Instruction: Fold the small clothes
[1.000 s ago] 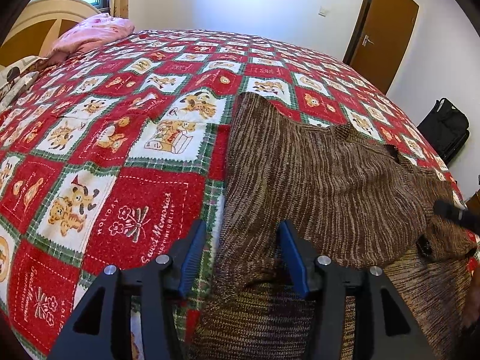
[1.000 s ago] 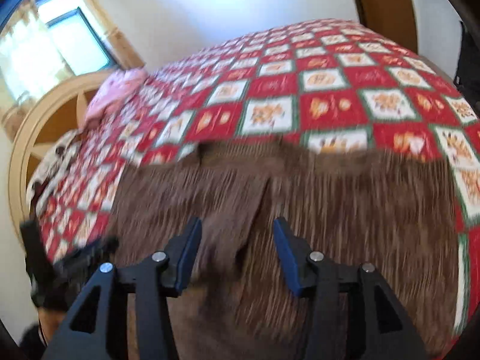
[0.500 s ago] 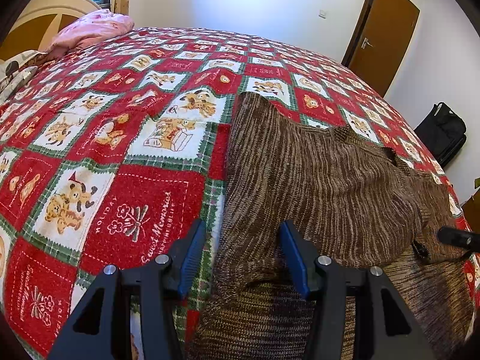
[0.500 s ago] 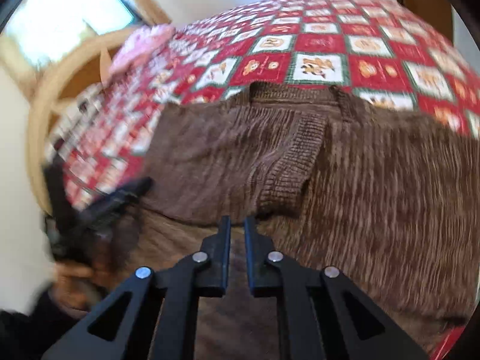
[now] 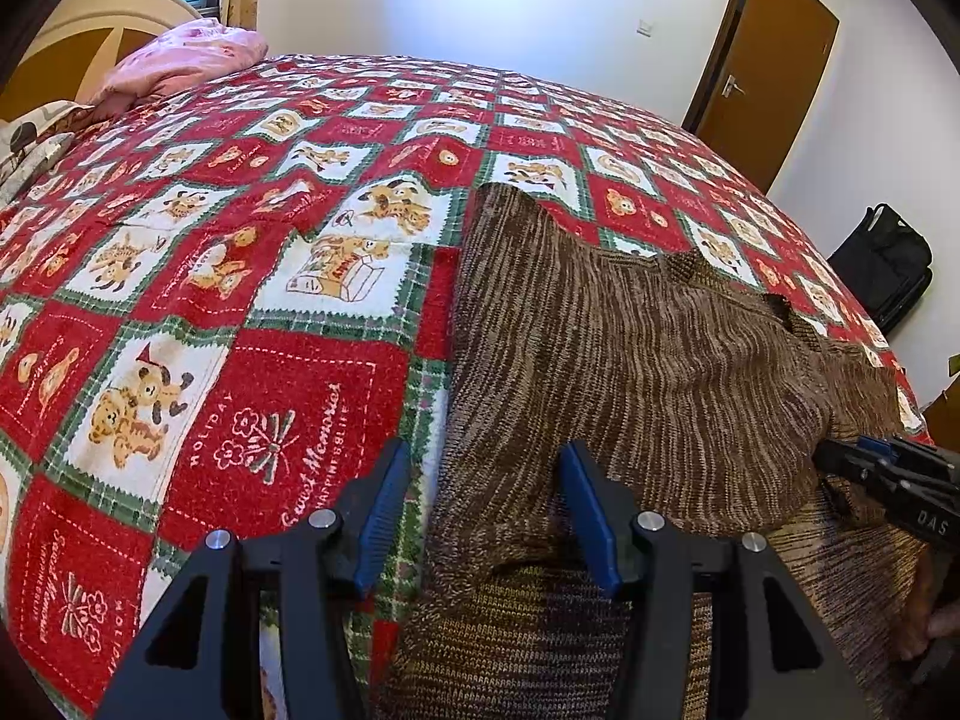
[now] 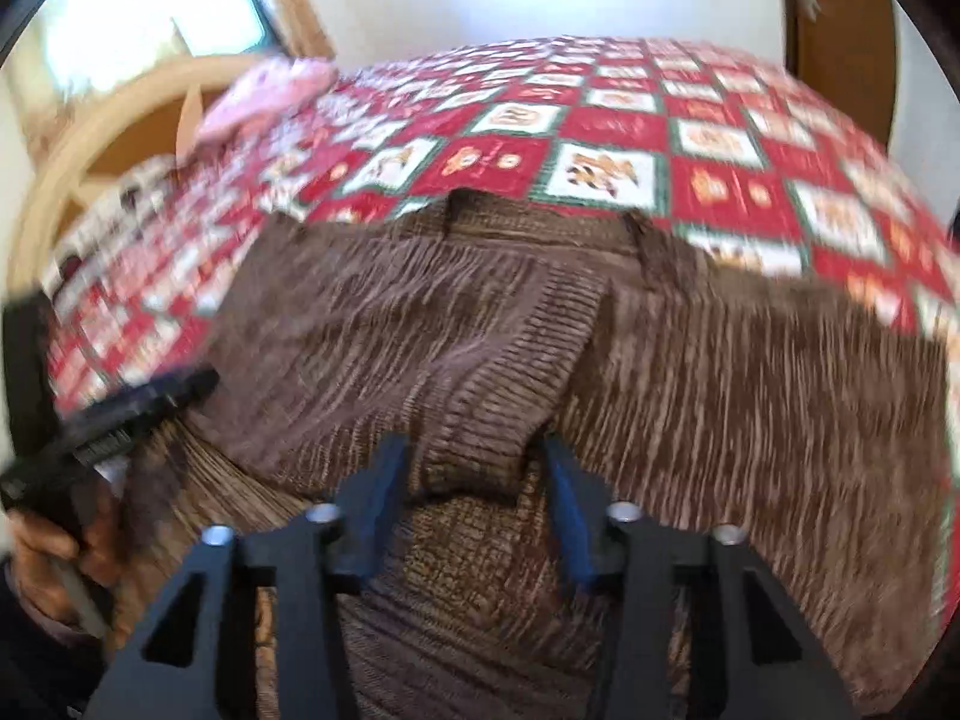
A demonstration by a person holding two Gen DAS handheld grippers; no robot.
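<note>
A brown knitted sweater (image 5: 630, 360) lies flat on the bed, one sleeve folded across its body; it also fills the right wrist view (image 6: 690, 372). My left gripper (image 5: 489, 516) is open over the sweater's near left edge, holding nothing. My right gripper (image 6: 477, 495) is open, its jaws on either side of the ribbed cuff (image 6: 474, 438) of the folded sleeve, not closed on it. The right gripper shows in the left wrist view (image 5: 882, 474) at the right, the left gripper in the right wrist view (image 6: 114, 420) at the left.
The bed has a red, white and green Christmas patchwork quilt (image 5: 240, 276). A pink cloth (image 5: 180, 63) lies near the wooden headboard (image 5: 78, 24) at far left. A brown door (image 5: 762, 54) and a black bag (image 5: 888, 264) on the floor are at right.
My right gripper, shut half a second ago, has opened and let go at the sleeve cuff, which now lies on the sweater. My left gripper stays open and hardly moves.
</note>
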